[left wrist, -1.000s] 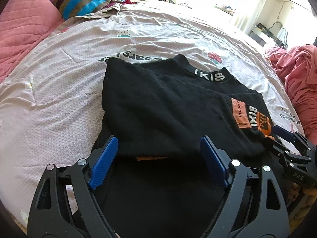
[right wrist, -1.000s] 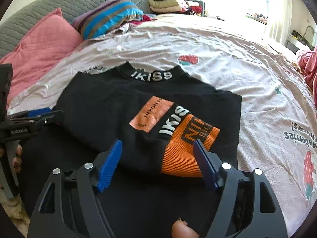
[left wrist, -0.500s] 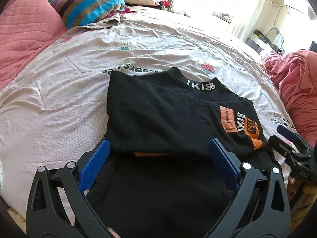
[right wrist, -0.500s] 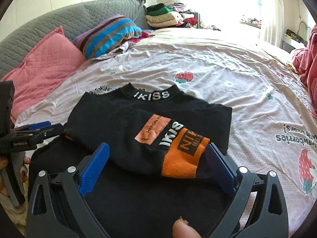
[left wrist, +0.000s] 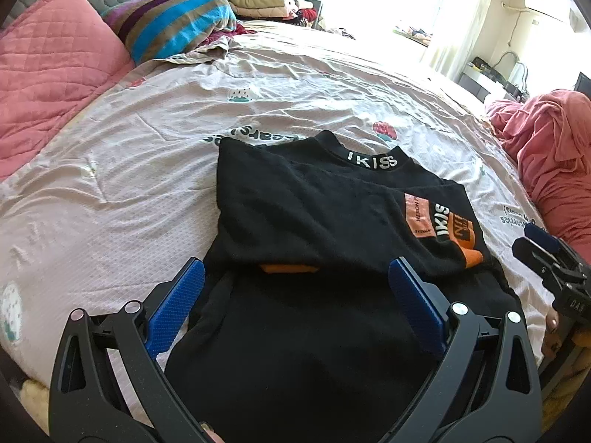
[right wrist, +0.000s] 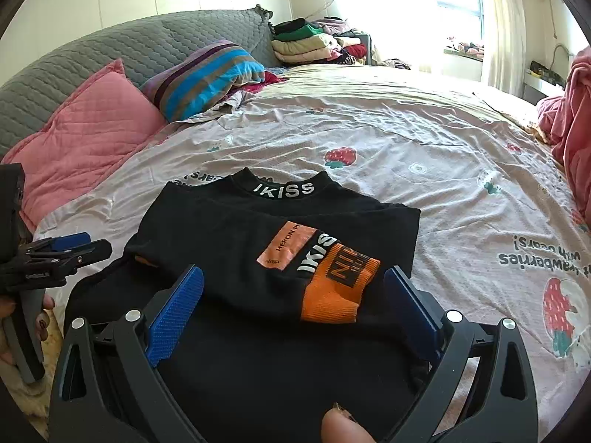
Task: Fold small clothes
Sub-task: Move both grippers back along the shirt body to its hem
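Observation:
A black top (left wrist: 303, 214) (right wrist: 236, 243) with a white "IKISS" collar lies on the bed, both sleeves folded across its body. One orange cuff (right wrist: 338, 291) rests on top at the right; a second orange edge (left wrist: 288, 268) peeks from under the left sleeve. My left gripper (left wrist: 295, 280) hovers open above the garment's lower part, blue pads wide apart, nothing between them. My right gripper (right wrist: 293, 289) is open too, just above the orange cuff and not touching it. Each gripper shows at the edge of the other's view: the right one (left wrist: 546, 254) and the left one (right wrist: 62, 251).
The bed sheet (right wrist: 424, 140) is pale with strawberry prints. Pink pillow (left wrist: 51, 66) and striped pillow (left wrist: 173, 18) lie at the head. Folded clothes (right wrist: 310, 42) are stacked behind. A pink blanket heap (left wrist: 554, 147) sits at the right. A fingertip (right wrist: 343, 428) shows at the bottom.
Both grippers' jaws have spread wider and both have lifted and pulled back from the garment. The sleeves stay where they were laid.

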### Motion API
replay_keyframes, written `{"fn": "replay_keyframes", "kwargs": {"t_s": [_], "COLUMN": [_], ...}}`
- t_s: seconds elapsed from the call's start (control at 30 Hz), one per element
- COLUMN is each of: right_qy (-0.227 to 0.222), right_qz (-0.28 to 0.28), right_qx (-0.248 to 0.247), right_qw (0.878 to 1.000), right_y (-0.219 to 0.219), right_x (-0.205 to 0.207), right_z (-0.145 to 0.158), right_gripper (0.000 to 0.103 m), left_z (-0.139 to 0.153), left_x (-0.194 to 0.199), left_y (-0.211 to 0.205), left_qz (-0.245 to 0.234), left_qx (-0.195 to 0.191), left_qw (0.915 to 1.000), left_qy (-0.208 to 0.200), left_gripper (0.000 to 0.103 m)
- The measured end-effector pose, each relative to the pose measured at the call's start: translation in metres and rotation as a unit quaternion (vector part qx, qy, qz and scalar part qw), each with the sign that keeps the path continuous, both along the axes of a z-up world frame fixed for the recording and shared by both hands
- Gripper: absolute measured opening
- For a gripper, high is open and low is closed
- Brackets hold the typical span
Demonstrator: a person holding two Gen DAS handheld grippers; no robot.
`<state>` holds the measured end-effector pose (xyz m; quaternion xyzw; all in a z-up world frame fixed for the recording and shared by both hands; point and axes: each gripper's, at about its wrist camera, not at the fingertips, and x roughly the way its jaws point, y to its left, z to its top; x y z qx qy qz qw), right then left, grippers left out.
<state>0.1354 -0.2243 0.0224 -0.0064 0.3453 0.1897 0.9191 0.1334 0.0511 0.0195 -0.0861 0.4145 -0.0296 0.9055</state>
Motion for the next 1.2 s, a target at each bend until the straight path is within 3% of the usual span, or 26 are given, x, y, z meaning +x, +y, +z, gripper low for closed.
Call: {"fn": "replay_keyframes", "kwargs": {"t_s": [0.8,1.2], "right_qy": [-0.003,0.015], "right_qz": [0.0,0.0], "right_qx": [-0.01,-0.016], "right_qw": [1.0,1.0], "right_y": [-0.009,-0.018], "right_x": [-0.044,-0.063], "right_z": [0.008,-0.006], "right_gripper": [0.098,0.098], "left_z": [0.017,0.005], "left_x": [-0.055,-0.083], "left_y": [0.012,0.034], "left_qz": [0.018,0.043], "left_qx": [0.015,0.01], "left_qw": [0.9995,0.999], "left_qy": [-0.021,-0.005], "left_gripper": [0.093,0.093]}}
